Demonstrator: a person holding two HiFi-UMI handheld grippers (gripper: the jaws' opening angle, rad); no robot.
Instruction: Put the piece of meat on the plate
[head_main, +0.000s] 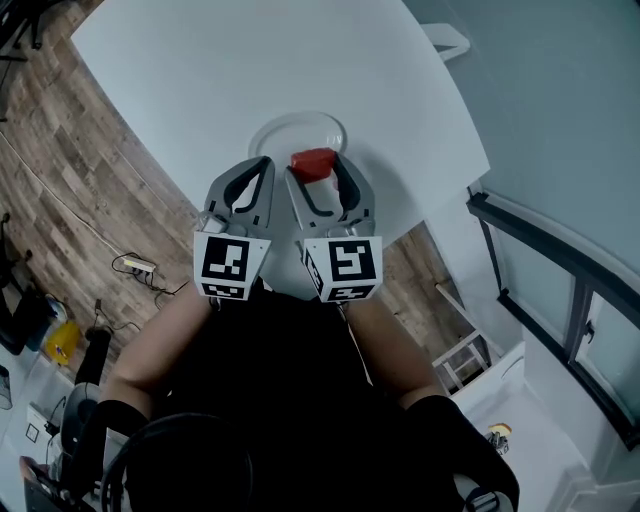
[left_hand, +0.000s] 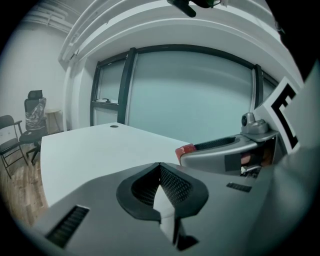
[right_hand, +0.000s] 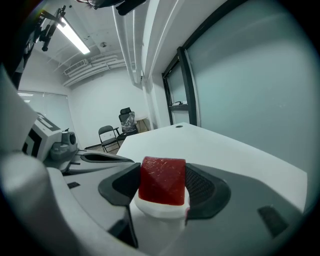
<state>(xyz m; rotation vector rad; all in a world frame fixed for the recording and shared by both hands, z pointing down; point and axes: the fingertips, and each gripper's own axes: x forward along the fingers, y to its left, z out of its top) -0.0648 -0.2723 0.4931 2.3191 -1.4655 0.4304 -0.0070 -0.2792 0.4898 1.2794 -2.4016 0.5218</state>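
The white worktop (head_main: 200, 80) fills the upper middle of the head view, its rounded edge curving down the right. A white plate (head_main: 264, 136) lies on it near centre frame. A small round hole (left_hand: 114, 126) sits at its far end.

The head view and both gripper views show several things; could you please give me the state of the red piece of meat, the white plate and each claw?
Left claw: shut, empty.
Right claw: shut on the meat.
Red block-shaped piece of meat: gripped between the pads at the plate's near edge, not released.
Round white plate: flat on the white table, otherwise bare.
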